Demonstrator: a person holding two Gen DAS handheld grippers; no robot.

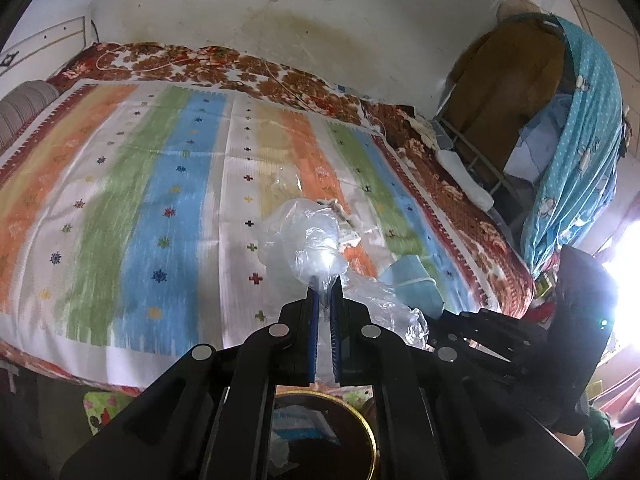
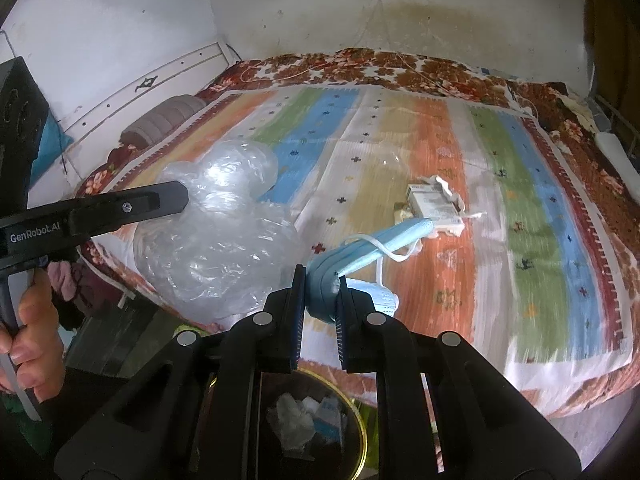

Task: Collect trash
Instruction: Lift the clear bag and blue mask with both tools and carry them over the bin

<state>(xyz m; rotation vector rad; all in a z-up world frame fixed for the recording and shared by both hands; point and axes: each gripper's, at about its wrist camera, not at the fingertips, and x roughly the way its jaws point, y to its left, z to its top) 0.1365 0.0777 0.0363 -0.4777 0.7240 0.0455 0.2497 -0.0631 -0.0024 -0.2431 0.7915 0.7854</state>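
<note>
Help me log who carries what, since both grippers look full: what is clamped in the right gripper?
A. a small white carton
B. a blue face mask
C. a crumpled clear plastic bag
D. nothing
B: in the right wrist view the right gripper is shut on the blue face mask, while the clear plastic bag hangs from the left gripper and the white carton lies on the bed.
</note>
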